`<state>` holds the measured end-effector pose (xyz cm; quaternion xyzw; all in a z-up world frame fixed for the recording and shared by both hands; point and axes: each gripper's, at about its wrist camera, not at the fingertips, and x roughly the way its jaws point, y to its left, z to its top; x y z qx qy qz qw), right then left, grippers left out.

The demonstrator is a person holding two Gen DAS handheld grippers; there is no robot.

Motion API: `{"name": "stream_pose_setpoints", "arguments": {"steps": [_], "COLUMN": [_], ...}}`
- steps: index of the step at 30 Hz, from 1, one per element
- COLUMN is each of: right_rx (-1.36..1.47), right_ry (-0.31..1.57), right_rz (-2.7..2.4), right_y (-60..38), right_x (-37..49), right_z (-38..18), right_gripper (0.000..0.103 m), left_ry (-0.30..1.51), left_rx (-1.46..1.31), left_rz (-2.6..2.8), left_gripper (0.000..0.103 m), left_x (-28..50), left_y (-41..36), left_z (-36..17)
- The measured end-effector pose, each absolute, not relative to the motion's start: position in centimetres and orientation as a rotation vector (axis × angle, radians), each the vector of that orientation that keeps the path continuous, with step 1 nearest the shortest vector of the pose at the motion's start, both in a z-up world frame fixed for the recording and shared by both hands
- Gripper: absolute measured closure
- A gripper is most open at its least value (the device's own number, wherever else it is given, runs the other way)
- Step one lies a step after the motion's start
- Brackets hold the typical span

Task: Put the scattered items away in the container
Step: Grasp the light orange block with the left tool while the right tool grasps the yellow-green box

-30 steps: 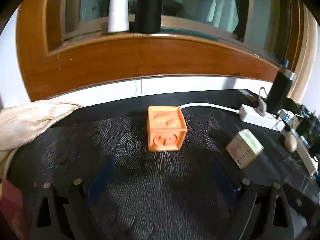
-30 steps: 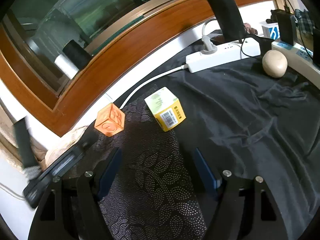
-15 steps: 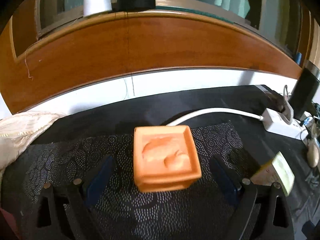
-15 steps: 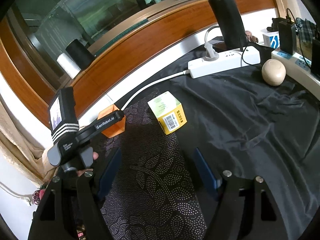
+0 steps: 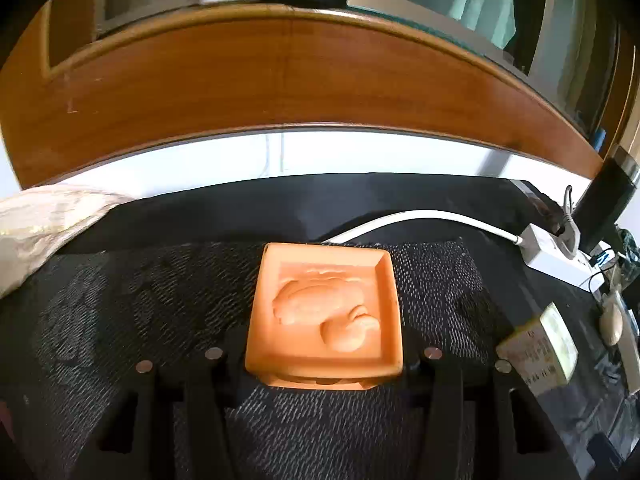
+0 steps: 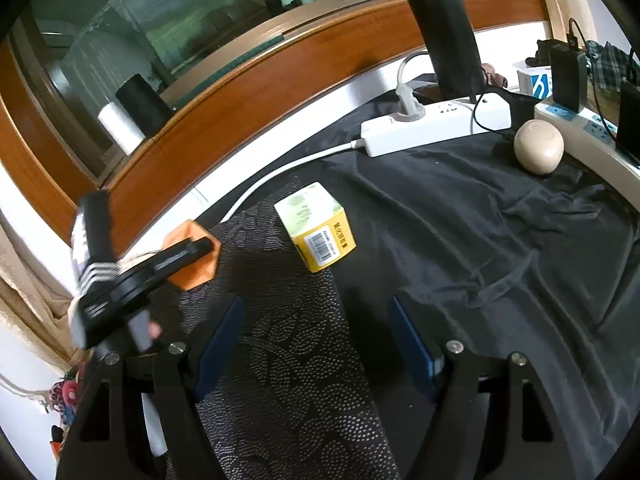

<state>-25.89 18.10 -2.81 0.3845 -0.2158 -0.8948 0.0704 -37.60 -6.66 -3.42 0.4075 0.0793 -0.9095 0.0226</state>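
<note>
An orange cube point(image 5: 325, 316) with a raised duck shape on its top sits on the patterned black cloth. My left gripper point(image 5: 324, 364) is shut on it, one finger against each side. The cube also shows in the right wrist view point(image 6: 196, 254), partly hidden behind the left gripper's finger. A yellow and green box point(image 6: 318, 226) lies on the cloth ahead of my right gripper point(image 6: 316, 344), which is open and empty. The same box shows at the right of the left wrist view point(image 5: 540, 354). No container shows in either view.
A white power strip point(image 6: 436, 128) with its cable lies at the back, beside a black flask point(image 6: 444, 32). A beige egg-shaped object point(image 6: 538, 146) sits at the right by a second power strip point(image 6: 588, 140). A wooden window frame point(image 5: 304, 72) runs behind. A beige curtain point(image 5: 44, 216) hangs left.
My left gripper moved forward over the orange cube and closed its fingers on it. My right gripper stayed open and nearly still.
</note>
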Motion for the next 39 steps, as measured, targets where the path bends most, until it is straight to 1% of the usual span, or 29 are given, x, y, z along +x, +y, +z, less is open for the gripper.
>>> {"name": "stream_pose_setpoints", "arguments": {"steps": [8, 15, 20, 25, 29, 32, 33, 34, 35, 37, 39], "right_rx": [1.202, 1.155, 1.265, 1.264, 1.258, 1.263, 1.268, 1.274, 1.281, 1.288, 1.275], "right_ry": [-0.621, -0.506, -0.465, -0.378, -0.273, -0.228, -0.208, -0.185, -0.163, -0.158, -0.213], "right_rz": [-2.677, -2.733, -2.715, -2.732, -2.740, -2.711, -2.704, -2.702, -2.700, -2.703, -2.704], "right_y": [17.8, 16.8, 16.7, 16.8, 16.1, 15.3, 15.0, 14.7, 14.4, 14.5, 15.1], "right_x": [-26.5, -26.6, -29.7, -32.9, -34.9, -35.8, -35.9, -35.9, -35.9, -35.7, -34.9], "right_z": [-3.7, -3.7, -4.6, -3.7, -3.8, -4.3, -4.4, -4.6, -4.7, -4.8, -4.5], "right_gripper": [0.025, 0.024, 0.024, 0.024, 0.024, 0.024, 0.025, 0.030, 0.050, 0.050, 0.050], "left_ry": [0.280, 0.353, 0.357, 0.402, 0.404, 0.406, 0.406, 0.405, 0.403, 0.397, 0.395], "left_rx": [1.234, 1.179, 1.122, 1.109, 1.145, 1.191, 1.202, 1.212, 1.220, 1.228, 1.230], "left_rz": [-2.838, -2.881, -2.924, -2.939, -2.927, -2.906, -2.901, -2.897, -2.894, -2.892, -2.895], "left_gripper": [0.048, 0.048, 0.048, 0.048, 0.048, 0.048, 0.048, 0.048, 0.048, 0.048, 0.048], "left_x": [-32.2, -25.9, -21.9, -20.8, -21.3, -22.1, -22.2, -22.3, -22.3, -22.4, -22.3], "left_y": [-8.0, -9.4, -10.5, -11.7, -11.9, -11.7, -11.7, -11.6, -11.5, -11.3, -11.2], "left_z": [-1.7, 0.5, 2.2, 2.5, 1.4, 0.4, 0.1, -0.1, -0.3, -0.5, -0.5]}}
